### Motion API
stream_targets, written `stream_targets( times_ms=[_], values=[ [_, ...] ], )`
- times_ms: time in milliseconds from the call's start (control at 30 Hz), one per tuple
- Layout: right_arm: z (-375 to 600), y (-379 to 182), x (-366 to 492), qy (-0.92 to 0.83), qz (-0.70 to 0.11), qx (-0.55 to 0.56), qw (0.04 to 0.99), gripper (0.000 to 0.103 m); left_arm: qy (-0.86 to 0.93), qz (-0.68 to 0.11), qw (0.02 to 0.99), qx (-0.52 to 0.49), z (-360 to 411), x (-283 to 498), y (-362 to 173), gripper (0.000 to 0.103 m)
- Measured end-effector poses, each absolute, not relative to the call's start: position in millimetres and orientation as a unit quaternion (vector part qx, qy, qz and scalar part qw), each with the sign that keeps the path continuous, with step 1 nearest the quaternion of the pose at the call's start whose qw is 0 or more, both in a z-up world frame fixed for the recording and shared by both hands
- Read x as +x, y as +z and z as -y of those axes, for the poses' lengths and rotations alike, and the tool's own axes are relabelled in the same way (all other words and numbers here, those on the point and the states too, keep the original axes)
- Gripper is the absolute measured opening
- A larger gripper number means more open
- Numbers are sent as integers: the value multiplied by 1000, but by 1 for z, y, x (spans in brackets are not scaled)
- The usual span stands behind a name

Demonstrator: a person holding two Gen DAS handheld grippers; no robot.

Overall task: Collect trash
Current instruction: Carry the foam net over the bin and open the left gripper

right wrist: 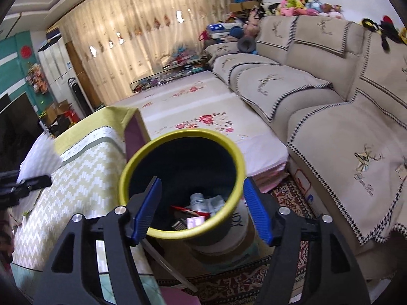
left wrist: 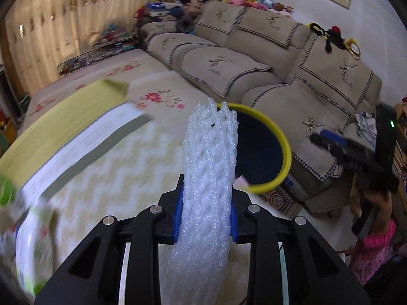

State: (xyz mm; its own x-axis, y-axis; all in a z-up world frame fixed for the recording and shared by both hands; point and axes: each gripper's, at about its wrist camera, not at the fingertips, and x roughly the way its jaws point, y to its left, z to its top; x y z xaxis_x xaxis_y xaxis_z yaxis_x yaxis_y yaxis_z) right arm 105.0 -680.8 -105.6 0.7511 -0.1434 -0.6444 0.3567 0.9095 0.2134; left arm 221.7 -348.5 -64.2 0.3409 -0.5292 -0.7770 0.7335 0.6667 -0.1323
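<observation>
Foam net sleeve (left wrist: 208, 178), white, trash item: pinched upright between the blue pads of the left claw (left wrist: 206, 222), jaws narrowed onto it, top end reaching past the fingertips and covering part of the bin rim beyond. Trash bin (right wrist: 183, 185), dark inside with yellow rim: directly ahead of and below the right claw (right wrist: 202, 207); in the left wrist view just behind the sleeve, to its right. Right claw spread wide, nothing between the pads, rim of bin framed between the fingers. Bin contents visible: grey-white bottle, red stick-like item, pink-white wrapper, crumpled pale scraps.

Writing: letters "DY" readable on the bin's outer wall under the rim, rest hidden; cursive script under embroidered deer motif on the sofa cover (right wrist: 338, 137), too small to read.

Surroundings: bench (right wrist: 84, 170) under yellow-green zigzag cloth, left of right claw; floral-covered surface beyond the bin; beige sofa to the right; plush toys (right wrist: 302, 6) along the sofa back; patterned rug (right wrist: 287, 195) under the bin. Left side of left wrist view motion-blurred.
</observation>
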Motion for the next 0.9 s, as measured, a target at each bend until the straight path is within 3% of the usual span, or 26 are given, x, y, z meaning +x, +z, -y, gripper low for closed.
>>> stream_targets(
  times_ms=[167, 367, 433, 533, 900],
  values=[
    [696, -111, 94, -148, -325, 176, 917, 64, -413, -437, 790, 121, 418, 249, -71, 30],
    [712, -117, 81, -165, -328, 185, 912, 65, -423, -466, 767, 126, 497, 274, -99, 47],
    [720, -121, 76, -173, -330, 190, 908, 66, -417, -472, 766, 130, 517, 278, -111, 63],
    [725, -124, 73, -179, -333, 196, 905, 66, -411, -479, 766, 125, 533, 285, -119, 78],
    [707, -124, 84, -158, -341, 186, 908, 66, -397, -447, 795, 102, 490, 280, -90, 89]
  ],
)
